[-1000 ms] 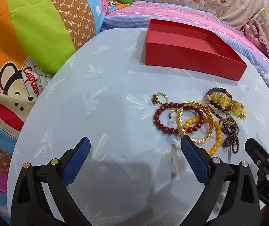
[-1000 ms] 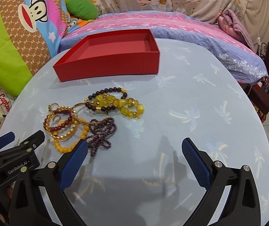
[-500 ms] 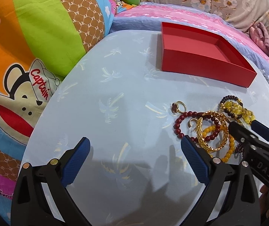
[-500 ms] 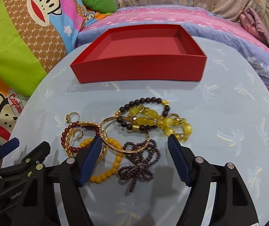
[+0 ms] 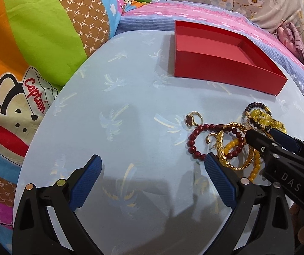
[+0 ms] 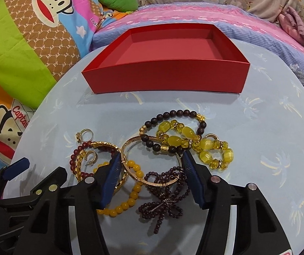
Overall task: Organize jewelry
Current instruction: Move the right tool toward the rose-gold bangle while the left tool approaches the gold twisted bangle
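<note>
A pile of jewelry lies on the light blue table (image 6: pixel 258 127): a thin gold bangle (image 6: pixel 130 146), a yellow crystal bracelet (image 6: pixel 186 132), a dark bead bracelet (image 6: pixel 173 113), a purple bead strand (image 6: pixel 162 204), an orange bead bracelet (image 6: pixel 133 193), a red bead bracelet (image 5: pixel 194 132) and a ring (image 5: pixel 194 118). My right gripper (image 6: pixel 150 161) is open, its fingers either side of the thin gold bangle. My left gripper (image 5: pixel 153 167) is open and empty over bare table, left of the pile. An empty red box (image 6: pixel 166 48) stands behind the pile.
Colourful cartoon bedding (image 5: pixel 34 42) borders the table on the left. A pink and blue striped cover (image 6: pixel 215 17) lies behind the box. The right gripper's body (image 5: pixel 290 170) shows in the left wrist view over the pile's right side.
My right gripper has moved forward and down over the pile and narrowed around the gold bangle. My left gripper has drifted left, away from the pile.
</note>
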The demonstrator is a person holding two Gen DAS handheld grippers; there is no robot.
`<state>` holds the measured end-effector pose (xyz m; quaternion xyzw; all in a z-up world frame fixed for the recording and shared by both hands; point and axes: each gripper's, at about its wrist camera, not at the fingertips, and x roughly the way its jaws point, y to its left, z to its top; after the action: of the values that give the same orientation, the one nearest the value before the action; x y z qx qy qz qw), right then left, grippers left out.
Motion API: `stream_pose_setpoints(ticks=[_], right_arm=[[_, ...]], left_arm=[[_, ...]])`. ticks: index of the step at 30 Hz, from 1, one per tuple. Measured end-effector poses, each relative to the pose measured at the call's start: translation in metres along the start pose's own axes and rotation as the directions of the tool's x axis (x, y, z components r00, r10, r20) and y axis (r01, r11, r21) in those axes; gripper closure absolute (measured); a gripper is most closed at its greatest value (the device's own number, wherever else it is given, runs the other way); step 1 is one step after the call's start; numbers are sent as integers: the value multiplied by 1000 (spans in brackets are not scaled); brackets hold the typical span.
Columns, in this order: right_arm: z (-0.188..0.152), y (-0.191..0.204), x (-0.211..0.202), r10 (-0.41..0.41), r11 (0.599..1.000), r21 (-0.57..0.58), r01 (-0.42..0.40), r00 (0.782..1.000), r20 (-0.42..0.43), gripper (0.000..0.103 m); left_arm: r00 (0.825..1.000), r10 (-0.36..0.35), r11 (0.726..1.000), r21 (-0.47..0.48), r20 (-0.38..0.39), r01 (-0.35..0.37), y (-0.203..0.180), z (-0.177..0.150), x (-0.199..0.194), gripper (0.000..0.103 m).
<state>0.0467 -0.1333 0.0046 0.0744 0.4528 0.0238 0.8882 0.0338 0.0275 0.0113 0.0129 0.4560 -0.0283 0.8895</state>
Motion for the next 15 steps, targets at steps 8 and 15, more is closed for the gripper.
stream_pose_setpoints(ticks=[8, 15], right_arm=[[-8, -22, -27, -18, 999, 41, 17, 999, 27, 79], [-24, -41, -29, -23, 996, 87, 24, 1000, -16, 73]], left_arm=[[999, -46, 998, 41, 6, 46, -20, -2, -7, 10], [998, -64, 994, 84, 4, 64, -39, -4, -8, 10]])
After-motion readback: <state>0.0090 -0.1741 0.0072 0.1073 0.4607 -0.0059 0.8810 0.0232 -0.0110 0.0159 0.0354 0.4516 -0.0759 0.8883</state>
